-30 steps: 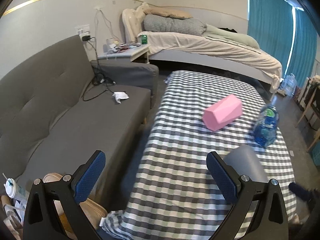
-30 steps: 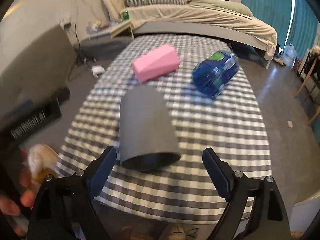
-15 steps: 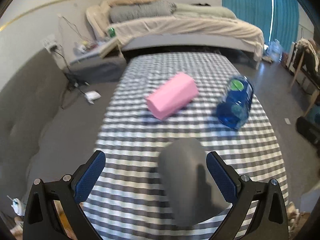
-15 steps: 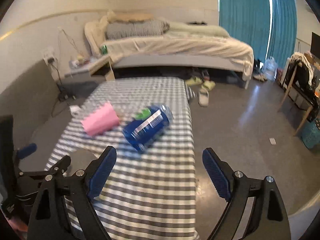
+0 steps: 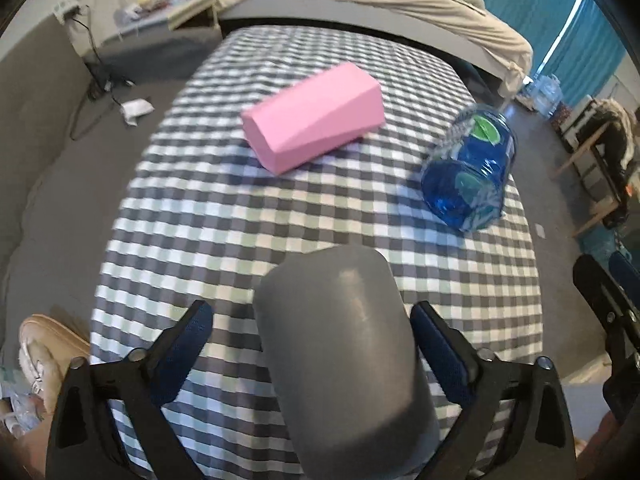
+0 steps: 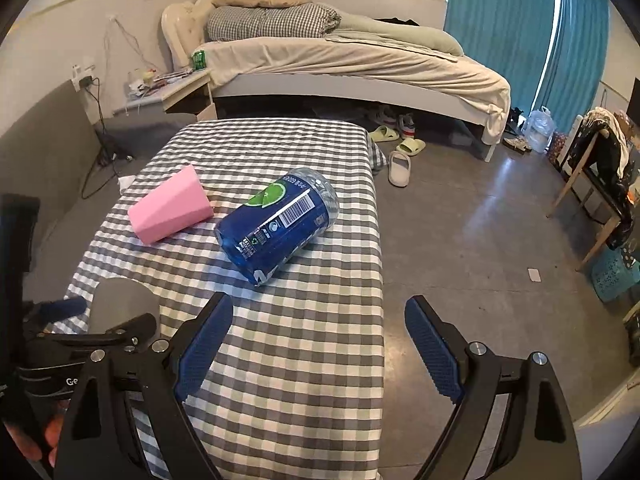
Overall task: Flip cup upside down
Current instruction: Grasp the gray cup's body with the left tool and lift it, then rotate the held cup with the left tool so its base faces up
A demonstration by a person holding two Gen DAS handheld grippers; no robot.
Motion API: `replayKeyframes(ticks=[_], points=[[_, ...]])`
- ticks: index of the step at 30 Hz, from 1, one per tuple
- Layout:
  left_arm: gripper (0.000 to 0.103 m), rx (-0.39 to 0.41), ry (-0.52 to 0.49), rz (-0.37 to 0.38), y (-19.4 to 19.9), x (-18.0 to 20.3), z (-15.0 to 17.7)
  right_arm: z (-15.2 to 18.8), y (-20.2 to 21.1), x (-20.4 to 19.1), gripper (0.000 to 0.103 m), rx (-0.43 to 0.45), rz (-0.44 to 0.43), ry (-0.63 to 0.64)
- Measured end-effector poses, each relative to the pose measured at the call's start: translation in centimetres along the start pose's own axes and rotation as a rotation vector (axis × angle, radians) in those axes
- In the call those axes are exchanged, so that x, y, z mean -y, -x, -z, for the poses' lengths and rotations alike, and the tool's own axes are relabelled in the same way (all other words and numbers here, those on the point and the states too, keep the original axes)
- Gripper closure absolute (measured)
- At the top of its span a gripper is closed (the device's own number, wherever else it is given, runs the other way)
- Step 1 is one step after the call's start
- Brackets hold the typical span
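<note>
A grey cup (image 5: 344,344) lies on its side on the checked tablecloth (image 5: 224,216), its closed base pointing away from me. My left gripper (image 5: 312,340) is open and straddles the cup, one blue pad on each side with a small gap to each. In the right wrist view the cup's base (image 6: 120,300) shows at the left, behind the left gripper. My right gripper (image 6: 320,340) is open and empty over the table's right front edge.
A pink faceted cup (image 5: 316,116) lies on its side at mid-table. A blue plastic bottle (image 5: 472,168) lies to its right near the table edge. A grey sofa (image 5: 36,152) is on the left, a bed (image 6: 352,64) behind, bare floor (image 6: 480,220) to the right.
My left gripper swung right and came forward until its fingers straddle the grey cup. My right gripper pulled away from the cup, off to the right side of the table.
</note>
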State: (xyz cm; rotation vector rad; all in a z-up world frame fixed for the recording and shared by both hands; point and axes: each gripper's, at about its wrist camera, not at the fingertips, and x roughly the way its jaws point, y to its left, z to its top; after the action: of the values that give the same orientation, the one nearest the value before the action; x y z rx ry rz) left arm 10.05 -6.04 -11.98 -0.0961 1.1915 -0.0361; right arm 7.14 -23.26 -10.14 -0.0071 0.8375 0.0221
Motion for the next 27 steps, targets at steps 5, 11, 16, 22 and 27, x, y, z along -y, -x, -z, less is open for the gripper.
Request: replayKeyframes(ticks=[5, 11, 16, 22, 27], points=[[0.024, -0.038, -0.002, 0.061, 0.2, 0.3, 0.2, 0.1, -0.1, 0.2, 0.015, -0.011, 0.003, -0.011], [0.025, 0.038, -0.018, 0.071, 2.4, 0.5, 0.6, 0.2, 0.4, 0.9, 0.015, -0.011, 0.009, -0.053], [0.026, 0.184, -0.072, 0.032, 4.7, 0.9, 0.5, 0.3, 1.1, 1.4, 0.015, 0.005, 0.012, -0.077], [0.026, 0.239, -0.100, 0.012, 5.0, 1.2, 1.1, 0.4, 1.2, 1.2, 0.015, 0.003, 0.023, -0.074], [0.028, 0.255, -0.128, 0.009, 5.4, 1.4, 2.8, 0.5, 1.1, 1.3, 0.015, 0.015, 0.028, -0.067]])
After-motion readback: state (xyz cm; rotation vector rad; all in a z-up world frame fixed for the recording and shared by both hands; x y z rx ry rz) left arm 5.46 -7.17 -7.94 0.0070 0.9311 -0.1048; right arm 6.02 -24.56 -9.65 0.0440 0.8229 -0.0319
